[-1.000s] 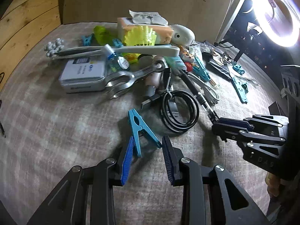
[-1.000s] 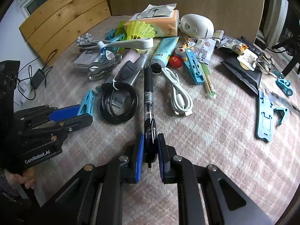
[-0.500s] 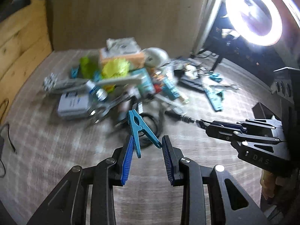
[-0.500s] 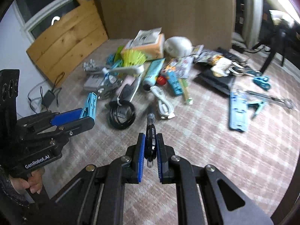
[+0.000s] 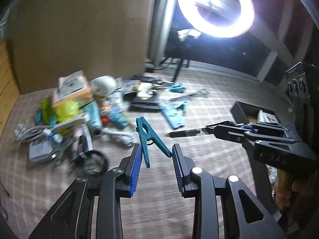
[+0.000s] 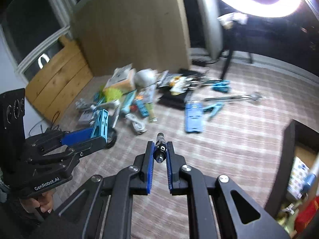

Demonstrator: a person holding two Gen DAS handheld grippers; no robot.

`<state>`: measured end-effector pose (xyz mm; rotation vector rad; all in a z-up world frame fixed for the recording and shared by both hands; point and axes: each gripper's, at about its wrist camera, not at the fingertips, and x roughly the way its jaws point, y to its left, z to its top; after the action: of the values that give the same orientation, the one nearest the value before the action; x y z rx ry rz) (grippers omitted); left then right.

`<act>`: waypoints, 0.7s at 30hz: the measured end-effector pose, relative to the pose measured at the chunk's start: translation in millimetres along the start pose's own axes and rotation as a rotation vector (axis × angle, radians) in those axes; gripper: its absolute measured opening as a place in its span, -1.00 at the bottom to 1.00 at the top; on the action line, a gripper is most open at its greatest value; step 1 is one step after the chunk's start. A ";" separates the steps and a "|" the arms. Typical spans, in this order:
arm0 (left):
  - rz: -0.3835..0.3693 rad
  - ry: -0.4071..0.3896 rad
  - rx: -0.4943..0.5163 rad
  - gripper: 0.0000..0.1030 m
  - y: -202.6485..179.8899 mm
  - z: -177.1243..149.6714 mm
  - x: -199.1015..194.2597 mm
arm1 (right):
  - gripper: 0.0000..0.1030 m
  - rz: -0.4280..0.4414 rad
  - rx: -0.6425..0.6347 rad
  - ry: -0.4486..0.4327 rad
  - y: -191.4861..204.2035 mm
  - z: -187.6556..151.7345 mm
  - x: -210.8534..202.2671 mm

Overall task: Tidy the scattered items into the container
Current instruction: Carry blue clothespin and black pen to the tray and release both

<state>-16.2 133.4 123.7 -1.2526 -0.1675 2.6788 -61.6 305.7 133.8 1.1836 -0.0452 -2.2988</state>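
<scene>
Teal plastic clothespin (image 5: 148, 139) sits clamped in the left tongs (image 5: 156, 164), black pen (image 6: 160, 149) pinched in the right tongs (image 6: 160, 160). Beyond: checked beige tablecloth (image 5: 209, 149), blurry clutter pile (image 5: 79, 115), black container (image 6: 287, 159) cut off at the right edge, glaring ring light (image 5: 216, 8).

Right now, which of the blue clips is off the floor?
The teal clothespin pinched in the left gripper; the other blue clip lies on the carpet by the far clutter.

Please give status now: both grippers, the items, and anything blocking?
Left gripper shut on teal clothespin. Right gripper shut on black pen. Container at right, path clear.
</scene>
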 end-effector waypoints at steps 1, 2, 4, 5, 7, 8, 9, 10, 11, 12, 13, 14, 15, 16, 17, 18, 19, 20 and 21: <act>-0.014 0.003 0.017 -0.43 -6.2 3.3 1.4 | -0.78 -0.017 0.020 -0.015 -7.6 -2.5 -9.0; -0.038 0.006 0.036 -0.43 -15.5 6.7 4.1 | -0.78 -0.029 0.032 -0.024 -13.3 -4.2 -14.6; -0.072 0.014 0.065 -0.43 -29.9 10.8 9.1 | -0.78 -0.064 0.075 -0.052 -30.1 -11.2 -33.3; -0.098 0.017 0.090 -0.43 -42.2 14.0 12.3 | -0.78 -0.085 0.098 -0.068 -38.8 -15.1 -43.6; -0.141 0.022 0.140 -0.43 -64.6 17.4 16.9 | -0.78 -0.137 0.142 -0.099 -57.7 -23.9 -65.1; -0.163 0.023 0.166 -0.43 -77.5 19.4 19.2 | -0.78 -0.175 0.176 -0.119 -70.5 -31.0 -80.2; -0.180 0.025 0.185 -0.43 -86.8 19.8 20.1 | -0.78 -0.200 0.202 -0.132 -79.8 -36.7 -90.8; -0.204 0.028 0.210 -0.43 -98.8 21.1 22.1 | -0.78 -0.219 0.222 -0.140 -86.8 -40.8 -98.5; -0.232 0.032 0.236 -0.43 -113.5 22.3 24.4 | -0.78 -0.257 0.256 -0.157 -98.8 -49.1 -112.7; -0.255 0.034 0.256 -0.43 -125.1 22.5 25.3 | -0.78 -0.282 0.277 -0.168 -106.3 -54.4 -121.4; -0.279 0.038 0.280 -0.43 -138.6 22.8 27.0 | -0.78 -0.314 0.303 -0.182 -115.7 -62.0 -133.4; -0.304 0.044 0.307 -0.43 -153.2 22.8 29.0 | -0.78 -0.340 0.324 -0.191 -124.1 -68.5 -143.8; -0.324 0.047 0.327 -0.43 -165.2 22.3 30.3 | -0.78 -0.365 0.345 -0.201 -131.4 -74.8 -154.1; -0.352 0.056 0.353 -0.43 -180.6 21.4 32.3 | -0.78 -0.390 0.367 -0.209 -138.3 -81.2 -163.8; -0.370 0.061 0.368 -0.43 -190.3 20.5 33.0 | -0.78 -0.411 0.388 -0.217 -146.2 -87.0 -173.4; -0.392 0.066 0.387 -0.43 -202.6 19.4 34.0 | -0.78 -0.428 0.406 -0.224 -151.7 -91.9 -180.5; -0.405 0.068 0.399 -0.43 -211.4 18.3 34.4 | -0.78 -0.445 0.424 -0.229 -157.2 -96.7 -187.4; -0.425 0.074 0.419 -0.43 -224.3 17.0 35.9 | -0.78 -0.471 0.448 -0.237 -165.0 -103.8 -196.5; -0.435 0.077 0.428 -0.43 -230.2 14.4 34.5 | -0.78 -0.485 0.463 -0.241 -169.7 -107.7 -201.7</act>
<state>-22.7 365.2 147.8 -1.0387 0.1271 2.1434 36.6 570.2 172.0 1.2239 -0.4442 -2.9638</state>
